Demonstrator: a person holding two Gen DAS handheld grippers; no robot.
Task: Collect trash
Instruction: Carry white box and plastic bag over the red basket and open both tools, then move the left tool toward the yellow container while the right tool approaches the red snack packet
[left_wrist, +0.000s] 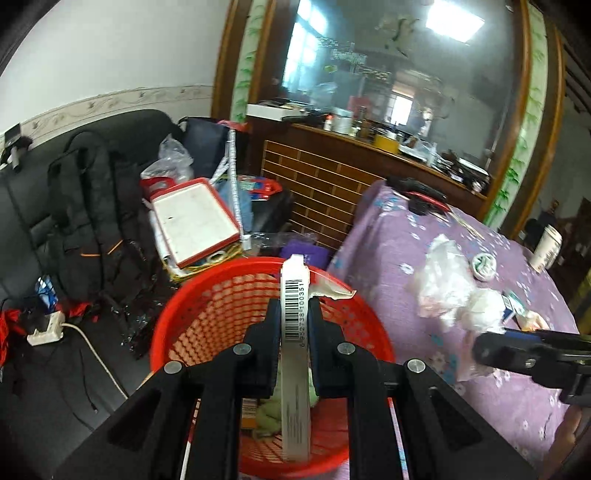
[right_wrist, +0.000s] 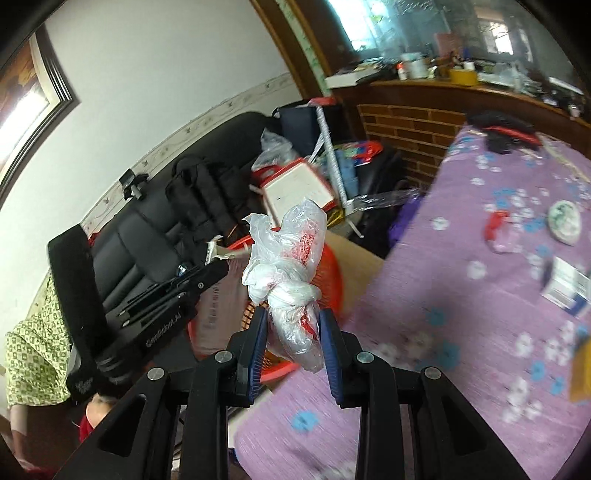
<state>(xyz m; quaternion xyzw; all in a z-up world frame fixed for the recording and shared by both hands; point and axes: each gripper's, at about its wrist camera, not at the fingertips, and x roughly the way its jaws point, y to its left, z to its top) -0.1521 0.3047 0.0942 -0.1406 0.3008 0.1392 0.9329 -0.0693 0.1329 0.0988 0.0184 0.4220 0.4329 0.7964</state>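
My left gripper (left_wrist: 294, 325) is shut on a flat white wrapper with a barcode (left_wrist: 294, 314), held upright over the red mesh basket (left_wrist: 207, 314). Paper and greenish scraps lie in the basket's bottom. My right gripper (right_wrist: 293, 328) is shut on a knotted clear plastic bag with red print (right_wrist: 288, 266), at the edge of the purple flowered tablecloth (right_wrist: 461, 332) near the basket (right_wrist: 332, 273). In the left wrist view the right gripper's fingertips (left_wrist: 495, 349) show at the right with the bag (left_wrist: 476, 314). The left gripper (right_wrist: 212, 273) appears at the left of the right wrist view.
On the tablecloth (left_wrist: 388, 258) lie another crumpled plastic bag (left_wrist: 443, 273), a round lid (left_wrist: 483, 264), a white cup (left_wrist: 547, 248), a small box (right_wrist: 567, 286) and a red scrap (right_wrist: 495, 221). A black sofa (left_wrist: 44, 221) with a backpack (left_wrist: 92, 206) and clutter stands left. A sleeve (right_wrist: 33, 354) is at the far left.
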